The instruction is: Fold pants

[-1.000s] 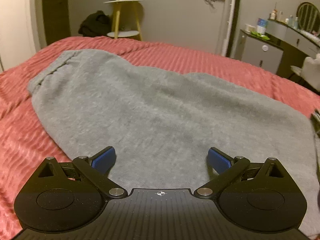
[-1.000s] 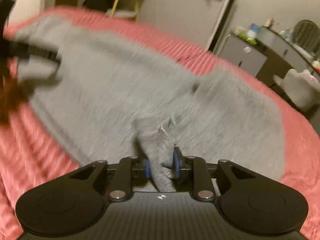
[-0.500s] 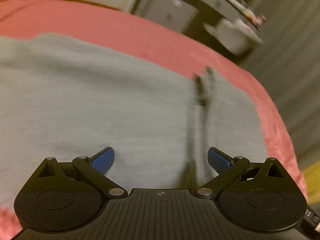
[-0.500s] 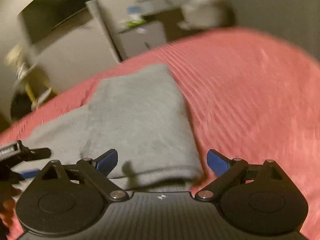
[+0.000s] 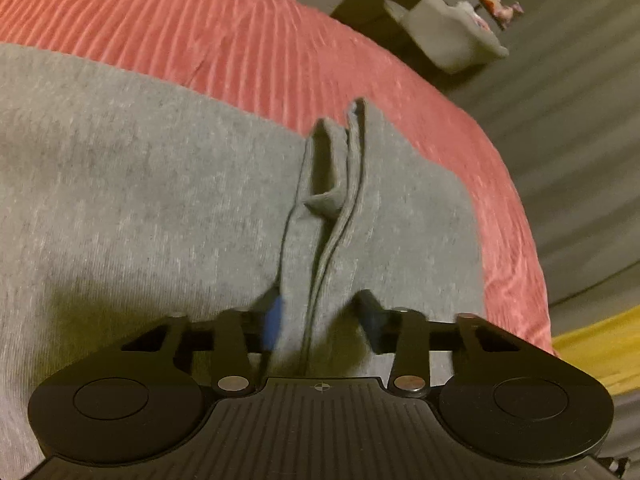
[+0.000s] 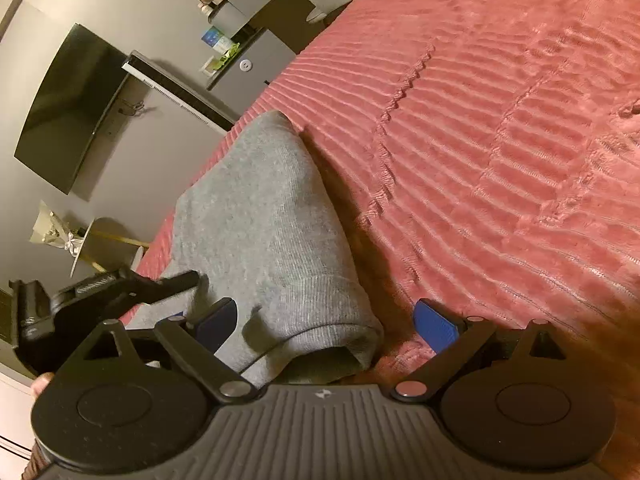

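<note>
Grey pants (image 5: 140, 200) lie flat on a red ribbed bedspread (image 5: 240, 40). In the left wrist view a raised ridge of layered hem edges (image 5: 340, 184) runs toward my left gripper (image 5: 320, 320), whose blue-padded jaws stand partly closed around that ridge, a gap still showing on the right. In the right wrist view the pants' folded end (image 6: 272, 240) lies between the wide-open jaws of my right gripper (image 6: 328, 324), which holds nothing. The left gripper's body (image 6: 100, 296) shows at the left there.
The bed's edge (image 5: 520, 240) falls off to the right, with grey floor beyond. A grey cabinet and dresser (image 6: 256, 60), a wall-mounted screen (image 6: 72, 108) and a small yellow-legged side table (image 6: 100, 244) stand around the bed.
My left gripper's jaws have narrowed from wide open around the hem ridge. My right gripper let go of the cloth a second ago and now sits open at the pants' end.
</note>
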Tool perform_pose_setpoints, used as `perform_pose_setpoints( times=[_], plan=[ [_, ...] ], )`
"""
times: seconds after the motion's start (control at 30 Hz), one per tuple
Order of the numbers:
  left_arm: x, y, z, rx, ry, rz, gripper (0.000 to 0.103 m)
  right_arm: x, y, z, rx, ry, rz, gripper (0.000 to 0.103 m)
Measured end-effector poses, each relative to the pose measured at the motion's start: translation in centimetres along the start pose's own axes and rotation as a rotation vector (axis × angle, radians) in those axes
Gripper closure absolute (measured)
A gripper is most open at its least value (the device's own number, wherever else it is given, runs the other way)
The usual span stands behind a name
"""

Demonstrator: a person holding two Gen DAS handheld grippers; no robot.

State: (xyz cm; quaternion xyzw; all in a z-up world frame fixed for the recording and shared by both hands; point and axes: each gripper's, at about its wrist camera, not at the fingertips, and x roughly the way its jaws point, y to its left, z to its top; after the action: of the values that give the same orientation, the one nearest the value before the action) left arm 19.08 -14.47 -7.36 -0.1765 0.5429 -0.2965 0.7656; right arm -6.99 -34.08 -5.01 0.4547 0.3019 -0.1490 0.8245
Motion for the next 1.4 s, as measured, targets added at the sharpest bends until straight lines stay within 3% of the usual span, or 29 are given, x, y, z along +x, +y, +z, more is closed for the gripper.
perform_pose_setpoints(
  times=[0.03,0.1,0.17,0.2,0.3,0.37,0.57,0.83,1.0,1.1,1.17,1.2,1.27,1.33,1.4],
  plan=[
    [0.0,0.2,0.0,-0.014,0.012,-0.034,0.083,0.0,-0.1,0.0,0.004,0.001,0.002,0.007],
    [0.1,1.0,0.1,-0.06,0.028,-0.116,0.082,0.2,-0.2,0.2,0.008,-0.002,0.009,0.007],
    [0.0,1.3,-0.1,-0.034,0.019,-0.07,0.082,0.3,-0.2,0.2,0.009,-0.002,0.012,0.007],
    [0.4,1.1,-0.3,0.001,0.018,-0.034,0.075,-0.1,-0.1,0.2,0.009,-0.002,0.012,0.007],
    [1.0,0.9,-0.3,-0.018,0.027,-0.031,0.068,0.0,0.1,0.2,-0.003,0.003,0.006,0.007],
    [1.1,0.6,-0.1,-0.067,0.017,-0.03,0.086,0.2,0.4,0.1,-0.02,0.01,-0.003,0.007],
    [-2.3,1.0,0.2,-0.133,-0.044,-0.069,0.087,-1.2,0.2,0.0,-0.004,-0.035,-0.003,0.007],
    [-10.1,4.9,0.8,-0.095,-0.131,0.027,0.087,-2.3,1.1,-0.3,-0.051,-0.059,-0.03,0.007],
    [-10.4,7.4,-0.9,-0.011,-0.121,0.204,0.078,-1.9,3.3,-0.7,-0.167,-0.041,-0.069,0.007],
    [-10.4,9.1,-1.7,-0.066,-0.118,0.189,0.066,-1.4,4.9,-0.9,-0.231,-0.029,-0.083,0.007],
    [-10.7,9.5,-1.6,-0.085,-0.131,0.177,0.064,-1.6,6.0,-1.2,-0.277,-0.059,-0.078,0.007],
    [-10.9,9.5,-1.4,-0.081,-0.137,0.189,0.063,-1.5,6.8,-1.3,-0.319,-0.075,-0.087,0.01],
    [-11.2,9.0,-0.7,-0.041,-0.162,0.232,0.061,-1.1,8.1,-1.6,-0.388,-0.095,-0.124,0.026],
    [-11.5,8.1,0.2,0.017,-0.207,0.273,0.054,0.1,9.3,-2.1,-0.445,-0.087,-0.154,0.055],
    [-11.6,7.4,1.2,0.054,-0.248,0.282,0.044,1.7,10.0,-2.7,-0.486,-0.051,-0.171,0.064]
  ],
)
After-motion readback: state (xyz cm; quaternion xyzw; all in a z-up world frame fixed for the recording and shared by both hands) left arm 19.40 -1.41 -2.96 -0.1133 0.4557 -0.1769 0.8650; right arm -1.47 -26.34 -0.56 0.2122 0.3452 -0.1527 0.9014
